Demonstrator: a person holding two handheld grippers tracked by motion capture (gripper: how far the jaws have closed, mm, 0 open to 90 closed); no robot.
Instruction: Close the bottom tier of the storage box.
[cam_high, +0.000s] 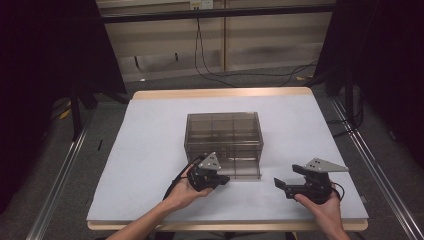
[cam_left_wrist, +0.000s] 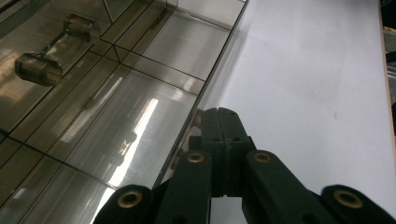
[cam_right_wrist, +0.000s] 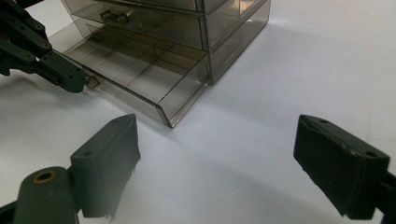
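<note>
A smoky clear drawer cabinet (cam_high: 223, 131) stands mid-table, its bottom drawer (cam_high: 245, 170) pulled out toward me. My left gripper (cam_high: 225, 179) is at the drawer's front, its jaws pressed together on the small clear handle (cam_right_wrist: 92, 82). In the left gripper view the shut tips (cam_left_wrist: 226, 112) meet the drawer's front edge (cam_left_wrist: 187, 135). The drawer (cam_right_wrist: 140, 79) is divided into several compartments with nothing in them. To the right of the drawer my right gripper (cam_high: 281, 187) stays low over the table. Its jaws (cam_right_wrist: 215, 123) stand wide apart with nothing between them.
The upper drawers are closed; one has a clear bar handle (cam_left_wrist: 46, 51). White table surface (cam_high: 150, 150) surrounds the cabinet, with a wooden edge (cam_high: 220, 93) at the far side. Cables lie on the floor beyond. Dark curtains hang on both sides.
</note>
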